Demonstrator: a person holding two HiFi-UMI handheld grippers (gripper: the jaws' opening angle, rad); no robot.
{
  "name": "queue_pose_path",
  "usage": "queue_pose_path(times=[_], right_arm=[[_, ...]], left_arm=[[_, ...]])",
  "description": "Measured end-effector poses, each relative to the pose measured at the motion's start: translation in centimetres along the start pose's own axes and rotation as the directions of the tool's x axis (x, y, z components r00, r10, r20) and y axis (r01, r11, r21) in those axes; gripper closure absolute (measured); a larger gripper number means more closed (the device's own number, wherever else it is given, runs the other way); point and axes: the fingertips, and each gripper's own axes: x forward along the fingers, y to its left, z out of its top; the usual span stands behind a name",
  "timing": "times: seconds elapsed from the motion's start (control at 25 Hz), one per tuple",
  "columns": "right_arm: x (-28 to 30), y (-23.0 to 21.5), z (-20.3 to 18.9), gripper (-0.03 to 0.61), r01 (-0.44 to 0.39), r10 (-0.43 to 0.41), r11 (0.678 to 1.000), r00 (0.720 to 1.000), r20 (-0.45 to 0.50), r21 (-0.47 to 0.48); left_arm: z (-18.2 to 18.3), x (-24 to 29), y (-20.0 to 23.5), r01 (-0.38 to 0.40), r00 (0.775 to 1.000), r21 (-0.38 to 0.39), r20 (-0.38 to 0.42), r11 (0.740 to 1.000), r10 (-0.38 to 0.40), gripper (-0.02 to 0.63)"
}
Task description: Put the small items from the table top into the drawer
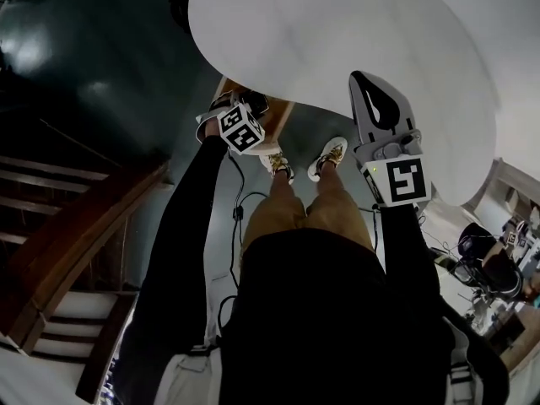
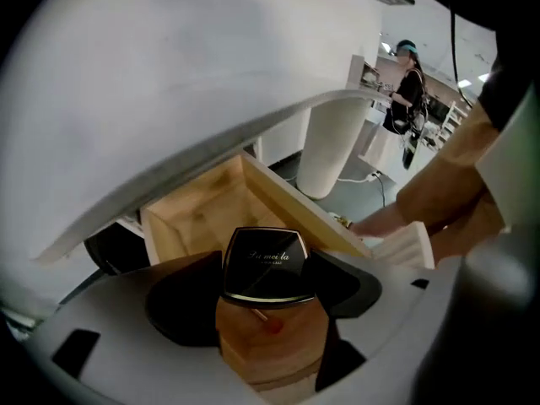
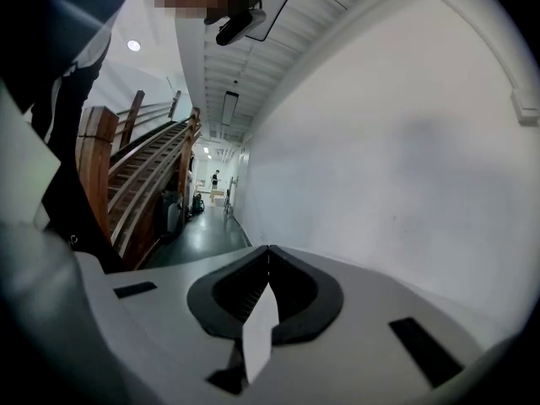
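Note:
My left gripper [image 1: 237, 106] hangs over the open wooden drawer [image 1: 283, 113] below the edge of the white round table [image 1: 337, 32]. In the left gripper view this gripper [image 2: 263, 294] is shut on a small round wooden box with a black lettered lid [image 2: 267, 264]. The box is just above the near end of the drawer [image 2: 278, 194], whose visible inside is bare wood. My right gripper [image 1: 371, 95] lies over the table's near edge. In the right gripper view it [image 3: 268, 285] is shut with nothing in it, next to the white table surface [image 3: 405, 142].
A wooden staircase [image 1: 76, 218] rises at the left. The person's sandalled feet [image 1: 325, 159] stand on the dark floor by the drawer, with a cable [image 1: 236, 209] beside them. The table's white pedestal [image 2: 333, 142] is behind the drawer. Another person [image 2: 409, 83] stands far off.

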Motion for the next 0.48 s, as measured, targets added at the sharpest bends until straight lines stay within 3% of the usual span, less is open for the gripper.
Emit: queue_pose_path(times=[0.2, 0.48], right_arm=[[-0.9, -0.3, -1.9, 0.552, -0.003, 0.003, 1.000, 0.999, -0.032, 0.003], [-2.0, 0.2, -3.4, 0.552, 0.004, -0.002, 1.000, 0.997, -0.077, 0.022]], left_arm=[[-0.6, 3.9, -1.2, 0.065, 0.995, 0.145, -0.088, 0.987, -0.053, 0.272], [0.1, 7.3, -1.0, 0.066, 0.991, 0.174, -0.123, 0.982, -0.045, 0.272]])
